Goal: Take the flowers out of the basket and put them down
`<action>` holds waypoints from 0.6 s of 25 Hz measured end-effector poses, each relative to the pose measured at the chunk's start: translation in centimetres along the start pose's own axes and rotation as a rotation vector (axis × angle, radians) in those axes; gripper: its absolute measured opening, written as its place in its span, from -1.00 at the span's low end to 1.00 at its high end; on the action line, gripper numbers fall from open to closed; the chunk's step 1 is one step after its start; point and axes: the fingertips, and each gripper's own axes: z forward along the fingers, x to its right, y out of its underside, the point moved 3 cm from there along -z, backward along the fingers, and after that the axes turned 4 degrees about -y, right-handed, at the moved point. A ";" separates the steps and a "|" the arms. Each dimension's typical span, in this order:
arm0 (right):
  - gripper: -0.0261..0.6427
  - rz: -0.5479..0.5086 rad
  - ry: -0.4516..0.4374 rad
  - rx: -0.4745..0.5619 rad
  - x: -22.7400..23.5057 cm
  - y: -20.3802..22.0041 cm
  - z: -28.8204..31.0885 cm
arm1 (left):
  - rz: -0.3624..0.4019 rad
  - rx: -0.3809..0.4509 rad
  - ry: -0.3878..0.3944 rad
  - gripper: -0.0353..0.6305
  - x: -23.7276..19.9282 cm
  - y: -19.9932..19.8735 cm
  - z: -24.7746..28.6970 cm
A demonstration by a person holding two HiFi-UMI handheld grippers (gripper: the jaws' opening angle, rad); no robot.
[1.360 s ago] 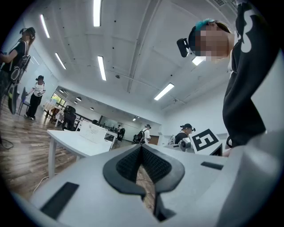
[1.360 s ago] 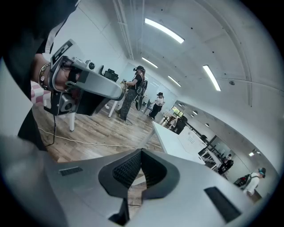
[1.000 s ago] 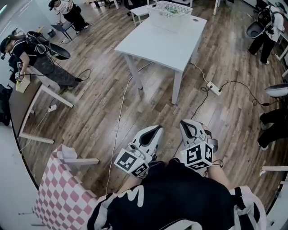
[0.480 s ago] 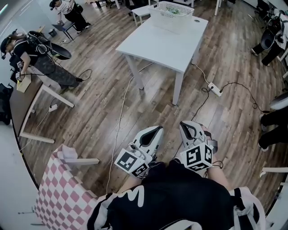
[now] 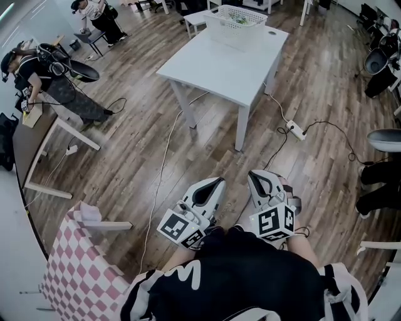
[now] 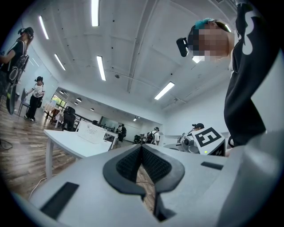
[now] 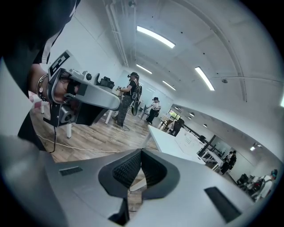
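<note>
- The left gripper (image 6: 142, 151) is closed. Its two black pads (image 6: 127, 166) press together at the tip. Nothing is between them.
- Behind the tip there is a small gap between the pads. Only the floor shows through it.
- The right gripper (image 7: 141, 154) is closed too. Its pads meet at the tip, and it holds nothing.
- In the head view both grippers are low and side by side. They are close to the person's black top (image 5: 250, 276).
- They hang over the wood floor (image 5: 125, 163) and touch no other thing. They point up and out toward the table.
- Each gripper has a cube with black and white squares at its back. The left cube (image 5: 182, 227) is just beside the right cube (image 5: 274, 221).
- The white table (image 5: 219, 63) stands farther down the room, well apart from the grippers.
- The white basket (image 5: 233, 34) sits on the far end of the table.
- The flowers (image 5: 240, 19) are in the basket. Only small green bits show over the rim, too small to tell more.
- A power strip (image 5: 294, 130) lies on the floor near a table leg, with a dark cord running from it.
- A pink and white checked cloth (image 5: 81, 269) is at the lower left, near the person.
- Other people (image 5: 50, 75) are at the far left of the room, well away from the table.
</note>
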 end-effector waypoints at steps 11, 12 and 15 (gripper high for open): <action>-0.87 -0.021 -0.013 0.020 3.0 1.8 -0.6 | -0.019 -0.005 -0.070 -0.88 0.9 1.5 1.5; -0.87 -0.020 -0.012 0.023 3.2 1.8 -0.3 | -0.018 -0.004 -0.073 -0.88 0.6 1.5 1.7; -0.87 -0.010 -0.009 0.020 3.8 1.9 1.1 | -0.020 -0.007 -0.076 -0.88 -0.8 1.5 2.3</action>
